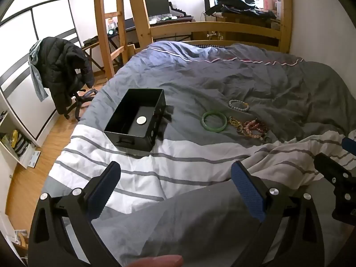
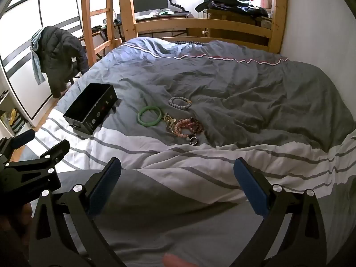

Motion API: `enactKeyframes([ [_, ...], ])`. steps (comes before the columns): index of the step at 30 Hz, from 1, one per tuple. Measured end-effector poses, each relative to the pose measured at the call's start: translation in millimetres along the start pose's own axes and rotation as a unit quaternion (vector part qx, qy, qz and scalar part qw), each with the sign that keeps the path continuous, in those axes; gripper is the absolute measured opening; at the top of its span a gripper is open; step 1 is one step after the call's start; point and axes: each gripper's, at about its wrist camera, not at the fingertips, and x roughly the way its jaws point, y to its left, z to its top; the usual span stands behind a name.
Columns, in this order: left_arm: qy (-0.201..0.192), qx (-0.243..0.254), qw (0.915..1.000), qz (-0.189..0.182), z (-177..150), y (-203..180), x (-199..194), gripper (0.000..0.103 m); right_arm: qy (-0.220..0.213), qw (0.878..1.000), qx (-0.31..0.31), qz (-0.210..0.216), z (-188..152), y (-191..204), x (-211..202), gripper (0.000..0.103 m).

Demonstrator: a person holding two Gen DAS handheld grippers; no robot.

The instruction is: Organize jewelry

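Left tongs (image 1: 175, 175) gape, green bangle (image 1: 214, 121) well beyond them.

No readable text, labels, brands or numbers anywhere, marks on the black box (image 2: 91, 109) side too small to read

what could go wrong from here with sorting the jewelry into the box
1. The pink bead bracelets and gold chain lie heaped and touching, so picking one may drag the others.
2. The small ring sits in soft duvet folds; wide jaws could push it into the fabric.
3. The black box rests on rumpled bedding near the bed's edge; a nudge while dropping in the green bangle might tip it.
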Motion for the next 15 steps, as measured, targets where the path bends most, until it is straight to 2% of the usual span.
enactKeyframes([
  [15, 0.008, 0.001, 1.0, -0.002, -1.6, -2.2, 0.5, 0.098, 0.002, 1.0, -0.002, -0.002, -0.3, 1.2, 1.1, 0.1],
])
